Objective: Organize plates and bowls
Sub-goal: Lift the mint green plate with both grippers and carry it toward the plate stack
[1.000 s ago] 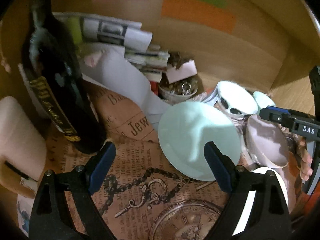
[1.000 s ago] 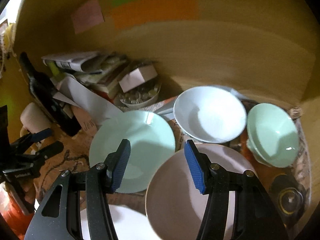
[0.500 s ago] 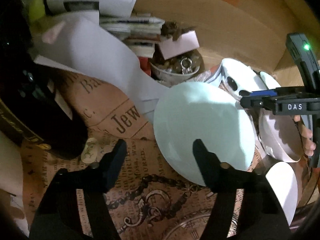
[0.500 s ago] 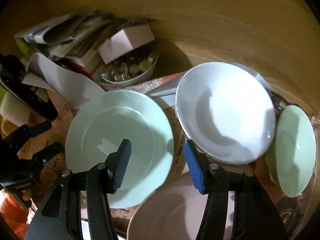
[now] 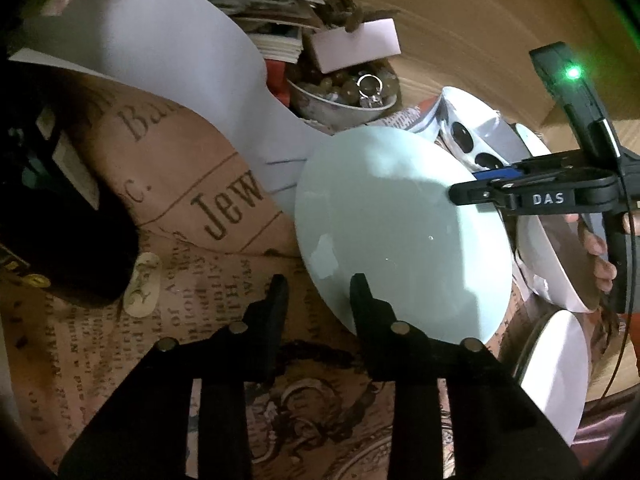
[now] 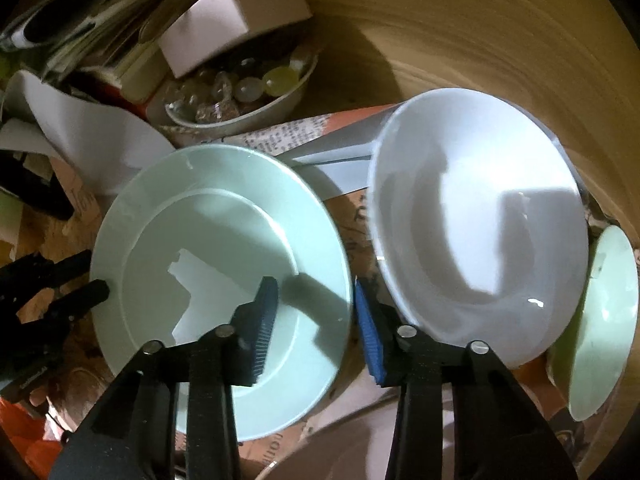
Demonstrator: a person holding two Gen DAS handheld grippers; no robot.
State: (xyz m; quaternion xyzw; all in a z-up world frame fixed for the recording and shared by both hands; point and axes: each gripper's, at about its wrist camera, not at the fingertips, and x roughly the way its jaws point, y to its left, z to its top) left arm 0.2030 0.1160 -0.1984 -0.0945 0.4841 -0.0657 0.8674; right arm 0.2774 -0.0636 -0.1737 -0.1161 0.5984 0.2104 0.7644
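A pale green plate [image 5: 404, 232] lies on printed paper; it also shows in the right wrist view [image 6: 216, 280]. My left gripper [image 5: 318, 294] is open, its fingers straddling the plate's near-left rim. My right gripper [image 6: 316, 304] is open, its fingers straddling the plate's right rim, one finger over the plate, one outside. It shows in the left wrist view [image 5: 476, 190] at the plate's far-right edge. A white bowl [image 6: 476, 220] sits right of the plate. A green bowl [image 6: 604, 328] stands at far right. A pinkish plate [image 6: 344, 456] lies at the bottom.
A bowl of beads [image 6: 240, 96] with a white box [image 6: 236, 16] on it stands behind the plate. A curled white sheet [image 5: 160, 60], stacked magazines [image 6: 80, 20] and a dark bottle [image 5: 52, 220] are at left. A wooden wall [image 6: 480, 32] closes the back. A white plate [image 5: 556, 372] lies at the right.
Both grippers have moved in toward the green plate and lower, now straddling its rim on opposite sides. The left gripper's fingers have narrowed.
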